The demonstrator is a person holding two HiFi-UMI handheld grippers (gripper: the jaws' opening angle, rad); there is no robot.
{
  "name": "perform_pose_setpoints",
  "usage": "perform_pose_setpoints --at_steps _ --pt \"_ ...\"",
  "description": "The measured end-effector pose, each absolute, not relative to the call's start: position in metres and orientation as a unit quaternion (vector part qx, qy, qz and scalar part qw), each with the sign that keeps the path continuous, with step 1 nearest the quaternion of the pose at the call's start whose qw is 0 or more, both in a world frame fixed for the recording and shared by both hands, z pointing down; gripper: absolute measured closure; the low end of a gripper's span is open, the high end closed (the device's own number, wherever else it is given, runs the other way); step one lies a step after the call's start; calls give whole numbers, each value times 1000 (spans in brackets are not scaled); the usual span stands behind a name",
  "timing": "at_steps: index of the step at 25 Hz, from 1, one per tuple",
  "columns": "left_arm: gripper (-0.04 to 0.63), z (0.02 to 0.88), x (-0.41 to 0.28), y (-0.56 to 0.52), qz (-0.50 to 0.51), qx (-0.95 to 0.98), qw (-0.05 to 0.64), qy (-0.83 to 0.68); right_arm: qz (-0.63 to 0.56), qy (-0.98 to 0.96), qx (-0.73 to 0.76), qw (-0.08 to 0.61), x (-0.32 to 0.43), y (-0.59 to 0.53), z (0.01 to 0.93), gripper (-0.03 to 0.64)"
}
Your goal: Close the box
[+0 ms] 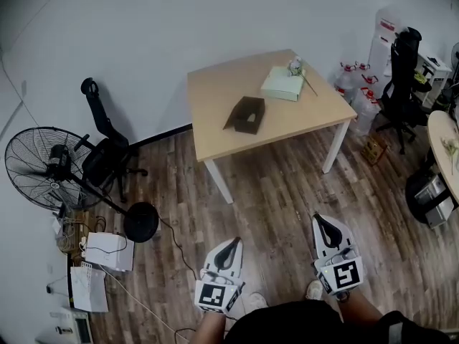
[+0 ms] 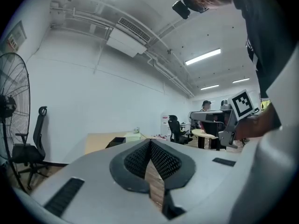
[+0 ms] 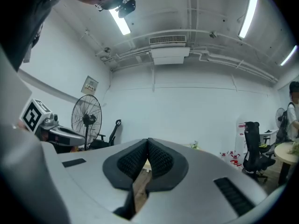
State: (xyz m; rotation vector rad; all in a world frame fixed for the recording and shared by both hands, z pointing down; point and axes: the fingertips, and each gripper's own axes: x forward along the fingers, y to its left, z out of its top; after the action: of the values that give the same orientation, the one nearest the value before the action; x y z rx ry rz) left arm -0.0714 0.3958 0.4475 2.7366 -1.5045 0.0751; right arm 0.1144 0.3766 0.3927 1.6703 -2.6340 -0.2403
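The box (image 1: 246,115) is a small dark brown carton with its lid open. It sits near the middle of a light wooden table (image 1: 215,131) across the room. In the left gripper view the box (image 2: 115,142) shows far off, just left of the jaws. Both grippers are held level and low over the wood floor, well short of the table. My left gripper (image 1: 234,243) (image 2: 150,142) is shut with nothing in it. My right gripper (image 1: 319,220) (image 3: 148,140) is shut too, its pads meeting at the tip and holding nothing.
A pale flat box (image 1: 282,84) and a small plant (image 1: 295,67) sit at the table's far right. A standing fan (image 1: 44,167) and a black office chair (image 1: 106,149) stand on the left. Another black chair (image 1: 400,77), water bottles (image 1: 358,84) and a round table (image 1: 446,145) are on the right. Papers (image 1: 107,251) and a cable (image 1: 176,246) lie on the floor.
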Motion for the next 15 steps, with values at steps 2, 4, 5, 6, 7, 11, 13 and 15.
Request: perform_pose_setpoints --at_steps 2,4,5,6,7,11,13,15 --pt "581 450 -86 394 39 875 6 -482 -72 -838 541 -3 103 375 392 604" --pt "568 450 -99 390 58 876 5 -479 -72 -836 544 -6 91 373 392 604" --pt "525 448 -104 388 53 878 3 -476 -74 -836 544 -5 85 372 392 604" --pt "475 445 -108 385 38 880 -2 -473 -77 -835 545 -2 79 372 392 604" --pt "432 443 -113 384 25 882 -6 -470 -78 -834 546 -1 73 373 393 604" --pt "300 450 -127 380 25 890 1 -456 -73 -831 551 -1 57 373 394 604" --pt "235 452 -129 376 20 892 7 -452 -73 -831 552 -1 52 373 395 604" --pt "207 455 -133 369 28 892 16 -452 -76 -832 550 -2 47 368 395 604"
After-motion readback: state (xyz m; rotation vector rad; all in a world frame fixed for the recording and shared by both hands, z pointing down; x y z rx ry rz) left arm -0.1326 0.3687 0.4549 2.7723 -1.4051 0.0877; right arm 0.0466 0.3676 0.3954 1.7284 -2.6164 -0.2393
